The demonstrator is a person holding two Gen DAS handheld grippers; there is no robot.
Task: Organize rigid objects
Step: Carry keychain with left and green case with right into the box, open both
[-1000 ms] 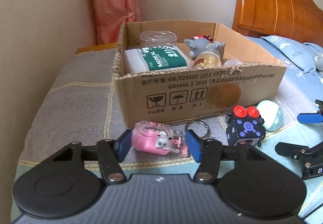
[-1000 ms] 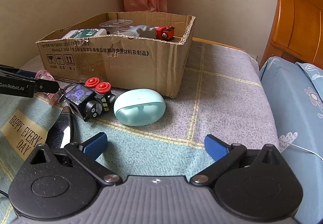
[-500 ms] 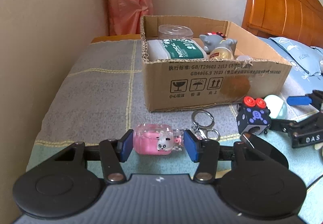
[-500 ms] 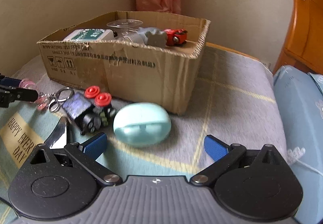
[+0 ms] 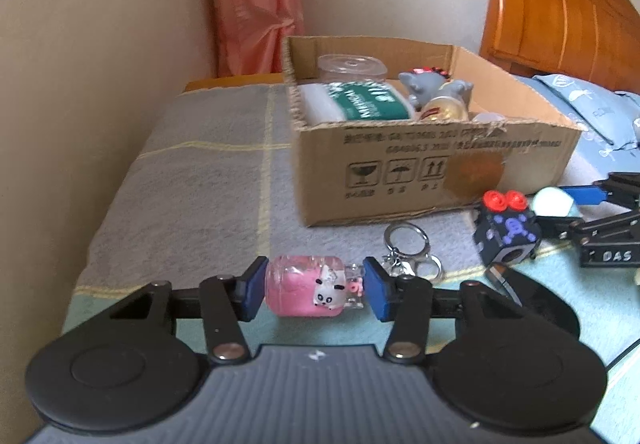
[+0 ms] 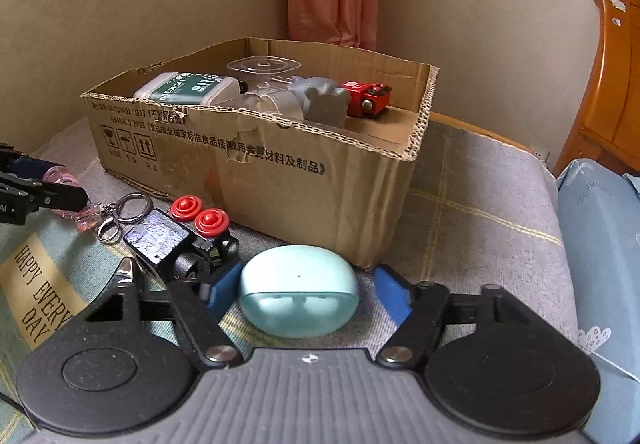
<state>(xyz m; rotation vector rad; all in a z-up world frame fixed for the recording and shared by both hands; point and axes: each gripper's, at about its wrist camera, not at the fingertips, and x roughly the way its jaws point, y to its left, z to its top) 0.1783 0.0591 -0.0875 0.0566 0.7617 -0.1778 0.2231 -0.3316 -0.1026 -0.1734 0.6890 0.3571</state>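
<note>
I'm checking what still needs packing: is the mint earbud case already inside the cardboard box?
No. The earbud case lies on the blanket in front of the cardboard box, between the closing right tongs.

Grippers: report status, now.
Left gripper shut on pink keychain charm. Right gripper closing around mint earbud case. Cardboard box close behind; black fidget cube beside it.
</note>
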